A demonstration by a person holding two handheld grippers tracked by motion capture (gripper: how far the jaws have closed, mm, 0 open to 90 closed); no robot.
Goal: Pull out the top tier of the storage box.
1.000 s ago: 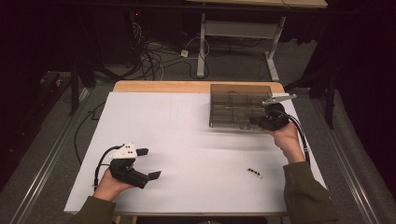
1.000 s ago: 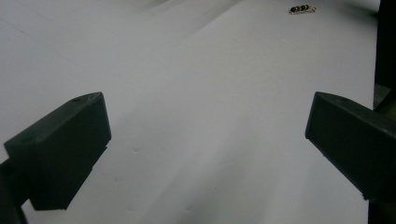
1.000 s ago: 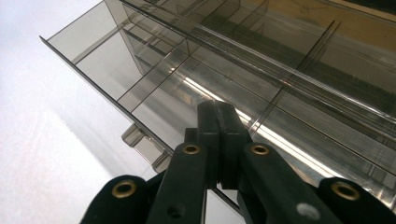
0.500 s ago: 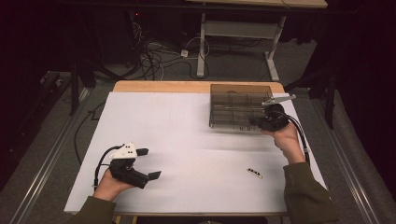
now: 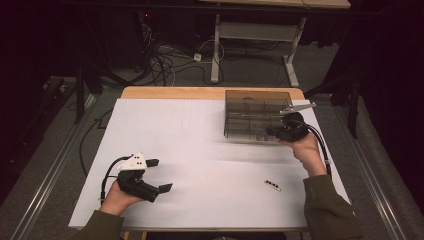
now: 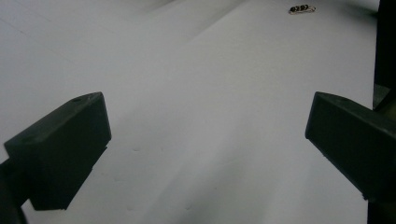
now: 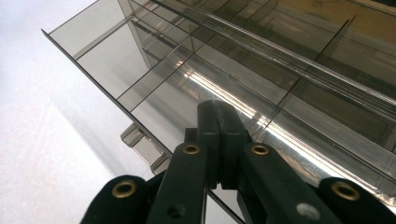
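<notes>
Nothing has moved since the earlier frame: my right claw (image 7: 219, 140) stays pinched shut on the front wall of the smoky compartment box (image 5: 257, 120) at the counter's (image 5: 200, 170) far right corner. My left claw (image 6: 205, 135) hangs wide open and empty near the left edge. I judge the next move is shifting the box, which calls for a steady pull.

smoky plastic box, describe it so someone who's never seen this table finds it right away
Start from the white table and go to its far right corner, just ahead of the right gripper. There sits the smoky plastic box, see-through brown and split into compartments by thin dividers, far bigger than the small dark strip lying nearer the person.
</notes>
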